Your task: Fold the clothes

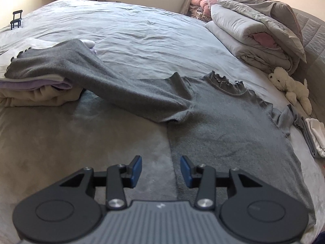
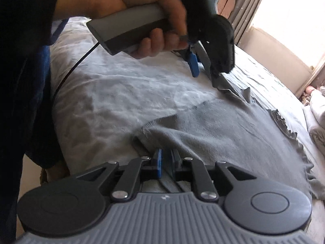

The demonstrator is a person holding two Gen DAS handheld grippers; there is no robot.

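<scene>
A grey long-sleeved top (image 1: 223,122) with a frilled collar lies flat on the bed. One sleeve (image 1: 91,69) stretches left over a pile of folded clothes. My left gripper (image 1: 160,170) is open and empty, hovering over the top's left side edge. It also shows in the right wrist view (image 2: 203,65), held in a hand above the far side of the top. My right gripper (image 2: 166,164) is shut on the near hem of the grey top (image 2: 213,134).
A stack of folded clothes (image 1: 36,89) lies at left. Rolled quilts and pillows (image 1: 254,32) sit at the back right, with a white plush toy (image 1: 292,87) and folded white cloth (image 1: 316,138) at right. A window (image 2: 284,20) is beyond the bed.
</scene>
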